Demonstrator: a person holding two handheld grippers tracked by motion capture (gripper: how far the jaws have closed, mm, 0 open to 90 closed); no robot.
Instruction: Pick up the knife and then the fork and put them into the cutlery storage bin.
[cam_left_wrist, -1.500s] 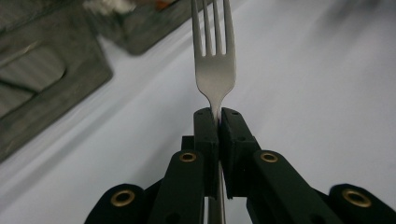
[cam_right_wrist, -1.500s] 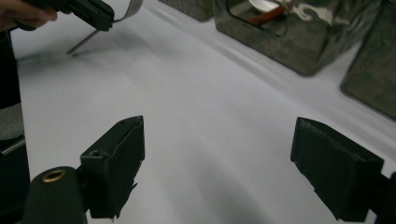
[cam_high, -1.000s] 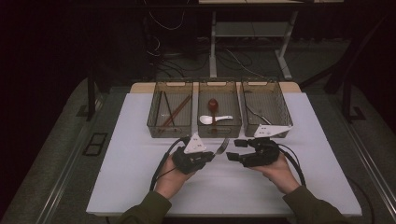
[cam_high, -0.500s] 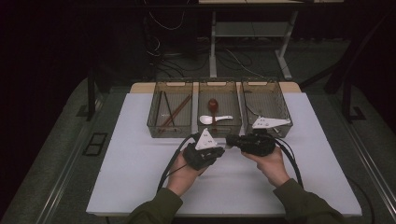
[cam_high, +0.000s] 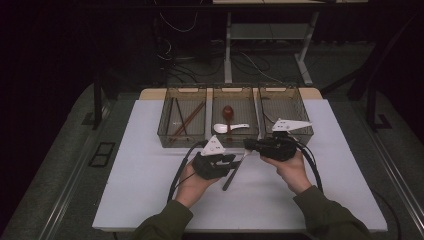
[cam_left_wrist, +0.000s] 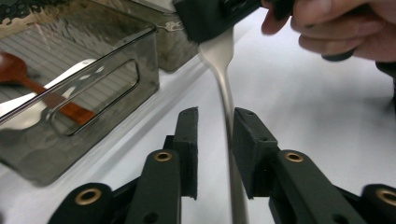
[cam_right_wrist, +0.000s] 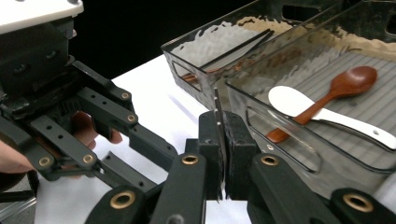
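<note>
Passing a metal knife (cam_left_wrist: 223, 79) between tools at centre frame: right tool (cam_right_wrist: 223, 122) pinches its end, left tool (cam_left_wrist: 213, 135) spread around the handle. Next: left clamps, right releases.

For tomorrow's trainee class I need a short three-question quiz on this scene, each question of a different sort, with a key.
1. True or false: the right gripper is shut on the metal utensil.
2. How do the left gripper's jaws stand around that utensil? A) clamped B) open, one at each side C) far from it
3. Which two things lie in the middle bin?

Key: 1. True. 2. B. 3. The wooden spoon and the white spoon.
</note>
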